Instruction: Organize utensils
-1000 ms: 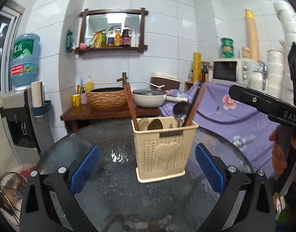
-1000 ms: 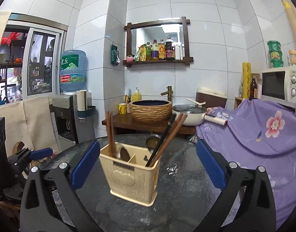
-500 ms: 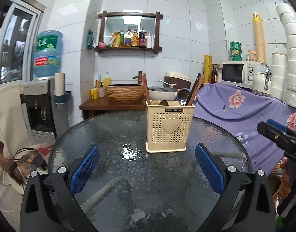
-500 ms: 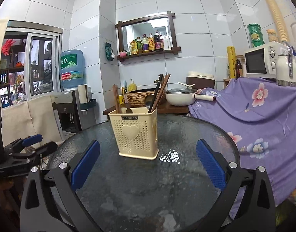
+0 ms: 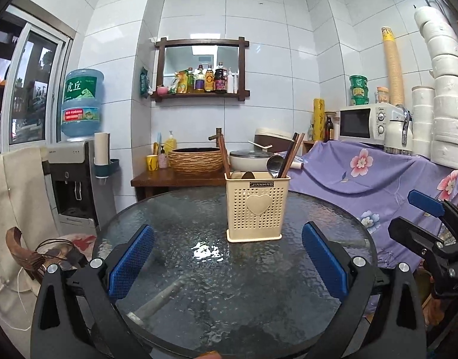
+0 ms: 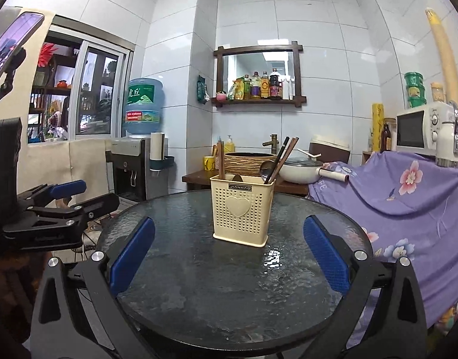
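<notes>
Chopsticks (image 5: 291, 155) and spoons (image 5: 274, 163) fill utensil holder (image 5: 256, 208); left hand-held gripper (image 5: 227, 264) and right hand-held gripper (image 6: 229, 261) released.

One utensil holder (image 5: 256, 207) is seen on one round glass table (image 5: 199, 299). In the holder, two chopstick bunches are counted: one at its left (image 5: 224, 157), one at its right (image 5: 292, 154), plus one metal ladle (image 5: 274, 164). Exact stick numbers can't be made out.

caddy (image 5: 256, 209): cream, perforated, upright on table | chopsticks (image 5: 290, 155): leaned in right compartment | ladle (image 5: 274, 163): bowl up beside them | left compartment: brown chopsticks (image 5: 224, 157)
</notes>
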Motion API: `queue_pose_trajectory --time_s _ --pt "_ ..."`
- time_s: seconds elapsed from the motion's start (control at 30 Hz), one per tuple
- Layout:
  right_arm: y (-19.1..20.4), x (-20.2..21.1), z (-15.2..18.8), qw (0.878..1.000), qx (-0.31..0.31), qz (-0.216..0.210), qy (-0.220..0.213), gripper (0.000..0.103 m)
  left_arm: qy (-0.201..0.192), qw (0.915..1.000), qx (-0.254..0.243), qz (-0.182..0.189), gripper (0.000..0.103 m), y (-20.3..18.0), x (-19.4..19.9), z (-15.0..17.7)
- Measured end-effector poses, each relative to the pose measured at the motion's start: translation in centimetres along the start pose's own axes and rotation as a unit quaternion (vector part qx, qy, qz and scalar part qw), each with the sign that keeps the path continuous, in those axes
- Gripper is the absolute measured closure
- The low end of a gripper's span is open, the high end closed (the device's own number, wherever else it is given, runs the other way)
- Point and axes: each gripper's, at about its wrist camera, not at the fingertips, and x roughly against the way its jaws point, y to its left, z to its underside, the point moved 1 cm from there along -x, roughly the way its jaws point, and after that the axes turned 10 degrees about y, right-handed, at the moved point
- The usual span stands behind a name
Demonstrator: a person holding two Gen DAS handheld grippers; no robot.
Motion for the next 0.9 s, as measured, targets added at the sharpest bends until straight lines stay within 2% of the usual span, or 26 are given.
queue_pose_trajectory --time_s 0.33,0.9 --pt "-0.69 -0.27 -0.02 1.0 -0.021 -0.01 0.01 0.005 0.002 1.0 0.004 0.002 0.006 0.1 0.09 0.04" --pt "-0.91 -0.58 -0.07 1.0 -0.021 -0.008 0.013 0.006 -0.004 0.9999 0.016 0.004 0.006 0.41 0.57 -0.14"
